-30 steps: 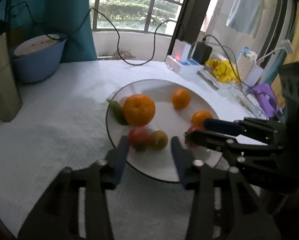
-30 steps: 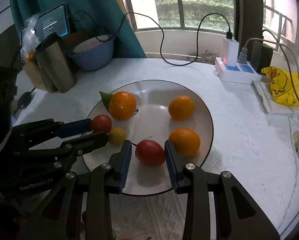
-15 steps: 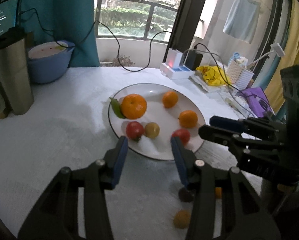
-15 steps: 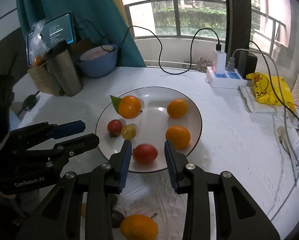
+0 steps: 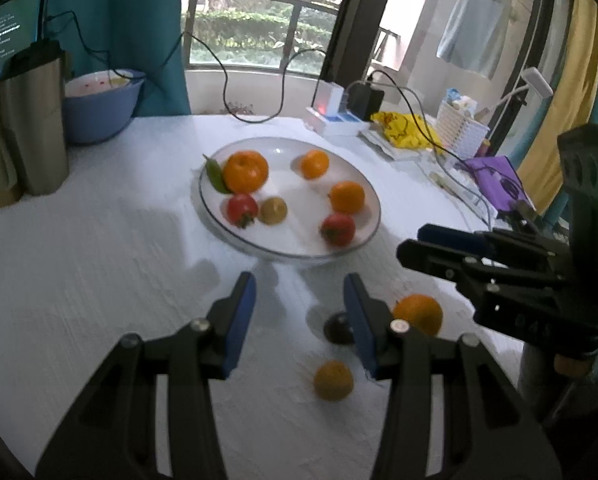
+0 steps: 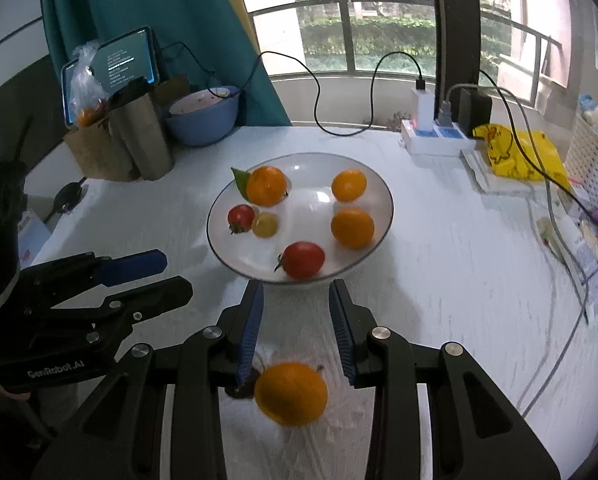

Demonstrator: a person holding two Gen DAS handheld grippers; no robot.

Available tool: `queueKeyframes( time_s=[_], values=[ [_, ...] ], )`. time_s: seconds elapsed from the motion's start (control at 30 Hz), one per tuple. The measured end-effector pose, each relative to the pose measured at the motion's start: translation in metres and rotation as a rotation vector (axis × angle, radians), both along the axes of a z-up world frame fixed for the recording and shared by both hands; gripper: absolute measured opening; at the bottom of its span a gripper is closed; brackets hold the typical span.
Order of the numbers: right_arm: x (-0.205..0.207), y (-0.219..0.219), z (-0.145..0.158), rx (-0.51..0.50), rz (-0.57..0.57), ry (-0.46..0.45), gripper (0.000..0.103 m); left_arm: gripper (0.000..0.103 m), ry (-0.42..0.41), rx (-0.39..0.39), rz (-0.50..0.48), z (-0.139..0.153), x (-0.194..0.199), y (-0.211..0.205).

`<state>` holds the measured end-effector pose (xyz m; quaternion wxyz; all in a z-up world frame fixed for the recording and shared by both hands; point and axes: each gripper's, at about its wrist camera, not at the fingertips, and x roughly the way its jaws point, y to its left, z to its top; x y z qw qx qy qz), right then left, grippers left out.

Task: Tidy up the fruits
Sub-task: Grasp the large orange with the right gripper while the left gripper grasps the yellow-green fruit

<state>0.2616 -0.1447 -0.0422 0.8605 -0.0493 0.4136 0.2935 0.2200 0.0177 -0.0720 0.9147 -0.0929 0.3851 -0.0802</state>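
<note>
A white plate (image 5: 291,186) (image 6: 313,204) on the white tablecloth holds a big orange with a green leaf (image 5: 245,171), two smaller oranges (image 5: 314,164), two red tomatoes (image 5: 338,229) (image 6: 302,259) and a yellowish fruit (image 5: 273,210). Nearer, a loose orange (image 5: 417,314) (image 6: 291,394), a small orange (image 5: 333,380) and a dark fruit (image 5: 337,328) lie on the cloth. My left gripper (image 5: 299,304) hovers open and empty before the plate's near rim. My right gripper (image 6: 296,300) is also open and empty, above the loose orange.
A blue bowl (image 5: 99,108), a metal tumbler (image 5: 35,120) and a tablet (image 6: 131,60) stand at the back left. A power strip with cables (image 6: 435,136), a yellow bag (image 6: 519,156), a white basket (image 5: 461,132) and a purple item (image 5: 495,176) crowd the right side.
Both grippers drew back from the plate toward the near table edge. The red tomato seen between the right fingers now lies beyond their tips. Loose fruits on the cloth came into view.
</note>
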Motion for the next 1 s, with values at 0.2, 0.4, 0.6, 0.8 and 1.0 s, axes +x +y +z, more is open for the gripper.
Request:
queueKeyframes(
  time_s=[0.2,0.4,0.6,0.8,1.0],
  values=[
    [-0.012,-0.006,-0.008,0.004,-0.009,0.017,0.036,0.047,0.027,0.001,-0.02,-0.01,-0.012,-0.009],
    [-0.022,-0.009,-0.014,0.006,-0.012,0.03,0.036,0.047,0.043,-0.005,-0.028,-0.018,-0.022,-0.014],
    [-0.032,-0.014,-0.02,0.011,-0.024,0.033,0.041,0.047,0.063,0.019,-0.041,-0.026,-0.028,-0.02],
    [-0.031,-0.024,-0.027,0.01,-0.057,0.045,0.05,0.047,0.086,0.038,-0.047,-0.036,-0.027,-0.023],
    [-0.026,-0.028,-0.038,0.002,-0.076,0.081,0.05,0.047,0.095,0.067,-0.056,-0.04,-0.024,-0.026]
  ],
)
